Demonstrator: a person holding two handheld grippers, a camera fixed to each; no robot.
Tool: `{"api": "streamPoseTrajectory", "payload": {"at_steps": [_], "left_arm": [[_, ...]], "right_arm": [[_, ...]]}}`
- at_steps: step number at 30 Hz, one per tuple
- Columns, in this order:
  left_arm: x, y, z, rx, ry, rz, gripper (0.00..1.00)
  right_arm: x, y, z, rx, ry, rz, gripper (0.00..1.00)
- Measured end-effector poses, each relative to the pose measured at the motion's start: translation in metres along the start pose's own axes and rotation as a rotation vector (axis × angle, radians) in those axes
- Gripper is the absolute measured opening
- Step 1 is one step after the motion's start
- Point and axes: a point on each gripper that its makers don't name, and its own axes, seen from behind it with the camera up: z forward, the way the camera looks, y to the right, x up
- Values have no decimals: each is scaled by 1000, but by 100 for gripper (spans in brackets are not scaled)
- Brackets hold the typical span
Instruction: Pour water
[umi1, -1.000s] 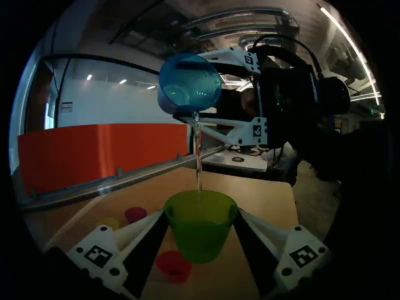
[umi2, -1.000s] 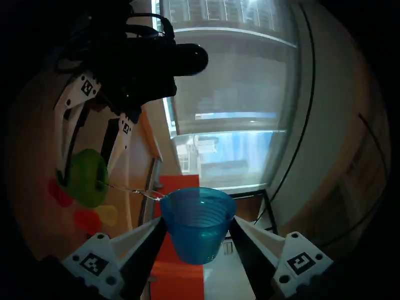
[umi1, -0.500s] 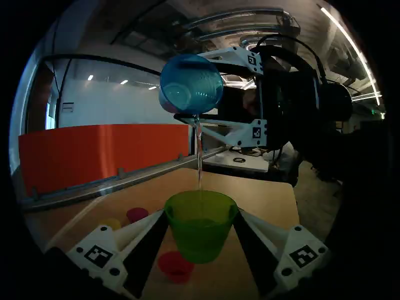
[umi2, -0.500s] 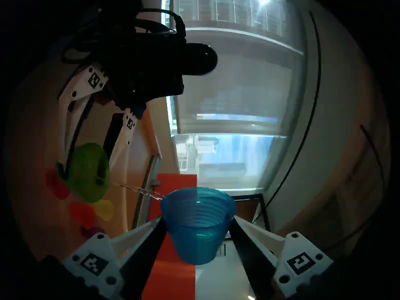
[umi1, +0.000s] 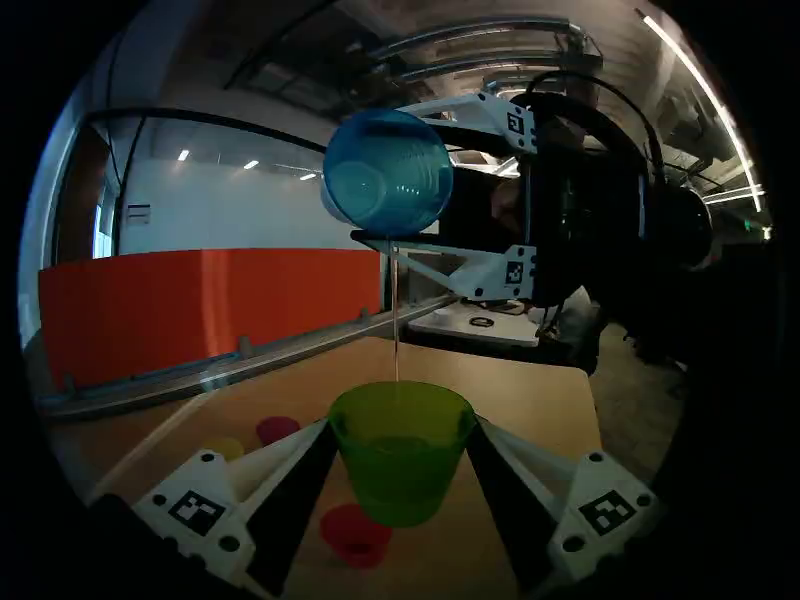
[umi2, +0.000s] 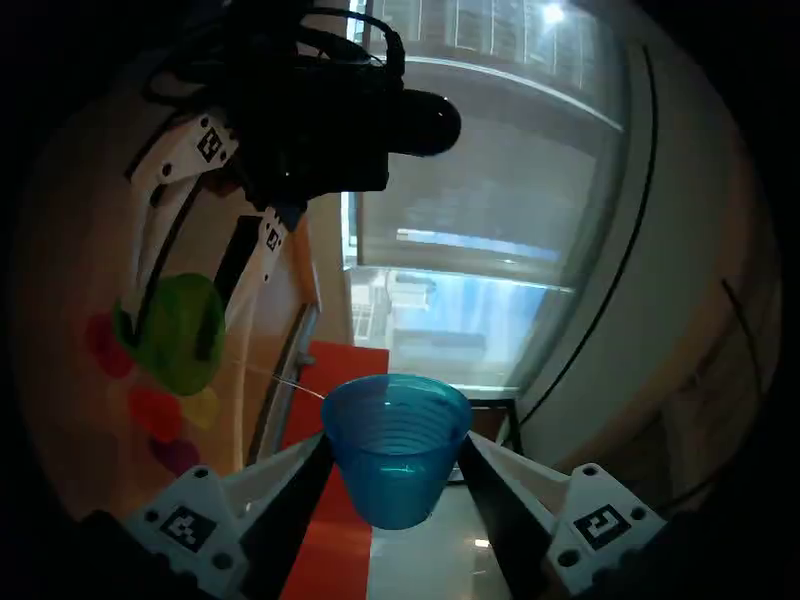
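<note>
My left gripper is shut on an upright green cup held above the wooden table; water lies in its lower part. High over it, in the left gripper view, the blue cup is tipped on its side, with my right gripper shut on it. A thin stream of water falls from its lip into the green cup. In the right gripper view the blue cup sits between the fingers of my right gripper, and the green cup shows at left in my left gripper.
Small red, magenta and yellow cups stand on the table under and left of the green cup. An orange partition and a metal rail run along the table's far edge. Another desk stands behind.
The blue cup has tipped further and the right gripper has rolled with it. The stream has thinned to a fine thread. The water level in the green cup has risen.
</note>
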Motion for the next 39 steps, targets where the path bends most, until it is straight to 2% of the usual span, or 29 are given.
{"api": "streamPoseTrajectory", "payload": {"at_steps": [6, 11, 14, 17, 23, 26, 35, 39], "left_arm": [[1, -2, 1, 1, 5, -5, 87], [0, -3, 2, 1, 7, -9, 87], [1, -3, 1, 2, 8, -9, 87], [1, -4, 0, 4, 8, -8, 87], [5, -5, -2, 8, 11, -5, 87], [7, -7, -4, 13, 13, -3, 87], [12, -16, -10, 37, 15, 2, 87], [15, -18, -12, 42, 18, 4, 87]], "right_arm": [[1, -2, 2, -1, -1, -29, 87], [2, -3, 3, -1, 3, -17, 87], [0, -5, 3, -3, -2, 11, 87], [1, -8, 3, 2, -4, 69, 87], [0, -16, 1, 13, -4, 248, 87], [-6, -23, 0, 25, -12, 368, 87], [-22, -46, -1, 54, -39, 774, 87], [-24, -54, -2, 67, -36, 974, 87]]}}
